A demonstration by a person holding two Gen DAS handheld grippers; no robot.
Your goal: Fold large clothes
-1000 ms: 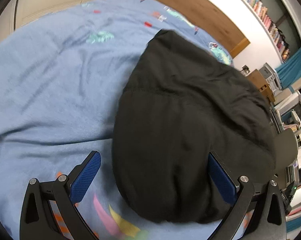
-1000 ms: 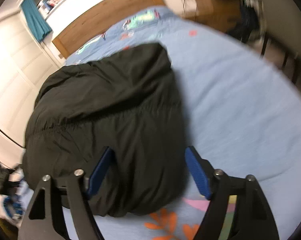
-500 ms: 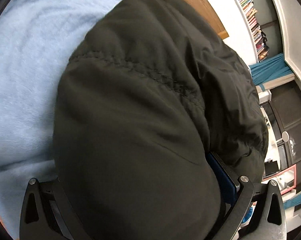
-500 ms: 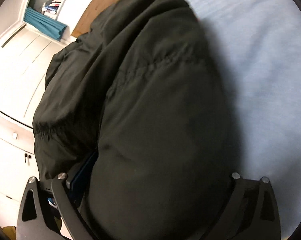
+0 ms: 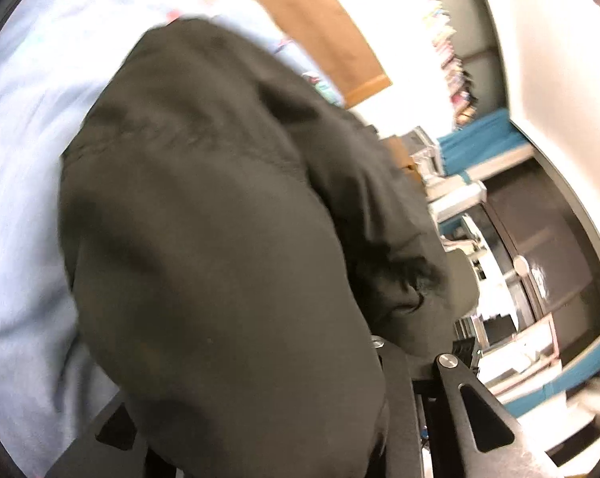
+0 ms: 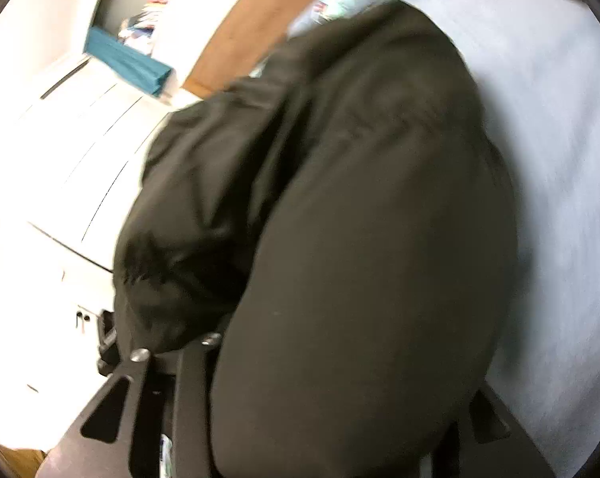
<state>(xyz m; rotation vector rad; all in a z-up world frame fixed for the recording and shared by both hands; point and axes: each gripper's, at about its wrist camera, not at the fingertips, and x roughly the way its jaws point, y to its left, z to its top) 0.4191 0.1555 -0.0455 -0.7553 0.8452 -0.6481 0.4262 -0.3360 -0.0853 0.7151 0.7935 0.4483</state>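
Left gripper (image 5: 256, 430): tips buried under the black jacket (image 5: 220, 239), pads not visible. A second ago both blue pads showed wide apart at the jacket's near edge; half a second ago one pad was still visible; now only the black frame arms show, drawn closer together. Judged clamped on the near edge of the jacket, though the contact itself is hidden.

Right gripper (image 6: 331, 418): same story. It was spread wide over the near hem a second ago; now the fabric fills the gap and covers the fingers. Judged gripping the jacket too.

The jacket now fills most of both views, bulging up right in front of the lenses. Both views are blurred and tilted against the earlier ones, so the near edge looks to be lifted and moving. Its far part still lies on the bed (image 5: 17, 159), which has a light blue sheet.

Further off: wooden headboard (image 5: 319, 28), bookshelf (image 5: 447, 32), white cupboard doors (image 6: 61, 151).

Meaning for the task: approach is over and the grasp is made on both sides of the near edge. Judged at the start of a fold, carrying the near edge toward the far end. The fold is not yet laid.
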